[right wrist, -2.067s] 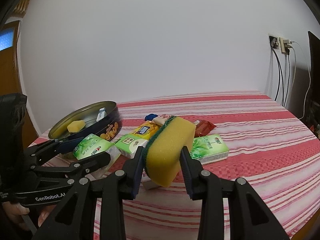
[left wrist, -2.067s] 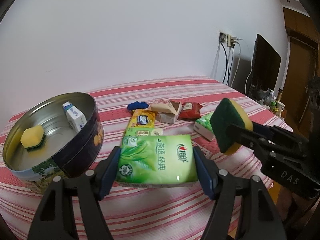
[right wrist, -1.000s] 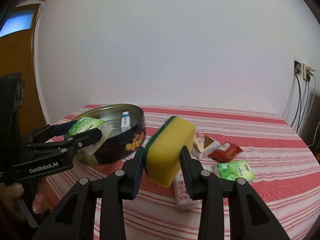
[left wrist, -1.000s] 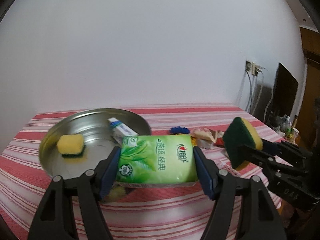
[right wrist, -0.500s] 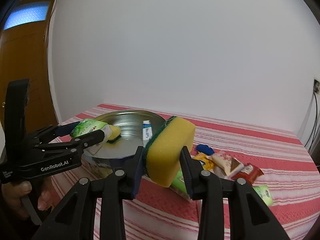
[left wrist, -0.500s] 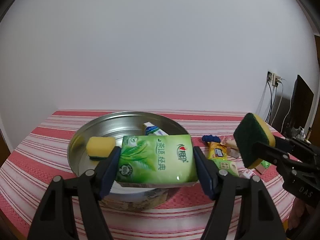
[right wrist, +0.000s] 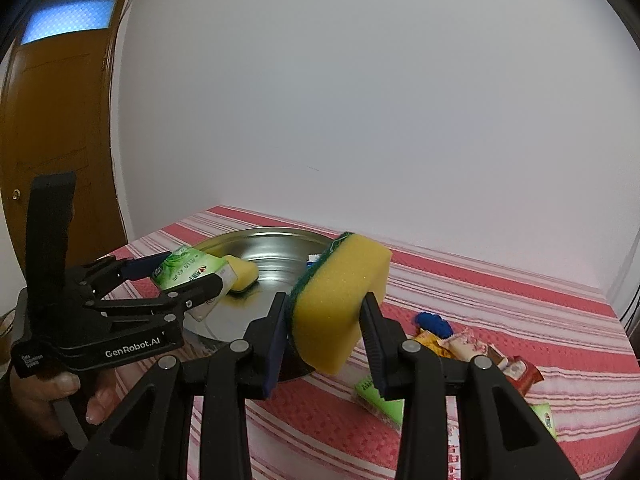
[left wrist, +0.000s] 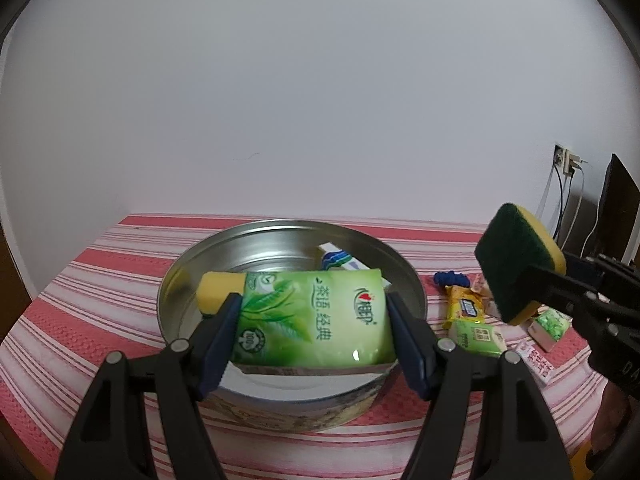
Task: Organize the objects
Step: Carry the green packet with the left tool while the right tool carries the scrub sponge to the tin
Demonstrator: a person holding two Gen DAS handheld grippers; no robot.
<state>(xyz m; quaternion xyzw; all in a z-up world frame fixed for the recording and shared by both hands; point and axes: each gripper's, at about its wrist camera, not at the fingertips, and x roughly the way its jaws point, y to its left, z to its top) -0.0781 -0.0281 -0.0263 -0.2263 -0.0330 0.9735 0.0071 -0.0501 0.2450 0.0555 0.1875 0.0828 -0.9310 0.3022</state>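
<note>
Left hand-held gripper (left wrist: 312,320) pinching green tissue pack (left wrist: 316,316) above round tin (left wrist: 400,276). Right hand-held gripper (right wrist: 324,320) clamped on yellow sponge (right wrist: 340,304) right of tin. Second sponge (left wrist: 218,290) inside tin; snack packets (left wrist: 466,306) right of tin on tabletop (left wrist: 100,264).

Looks like a home room: table w/ red-and-white striped cloth (left wrist: 100,276) against a plain white wall (left wrist: 320,100). Left of the table, a brown wooden door (right wrist: 52,128) w/ window above; right of it, wall socket w/ plugged cables (left wrist: 566,162) & a dark screen (left wrist: 618,196).
</note>
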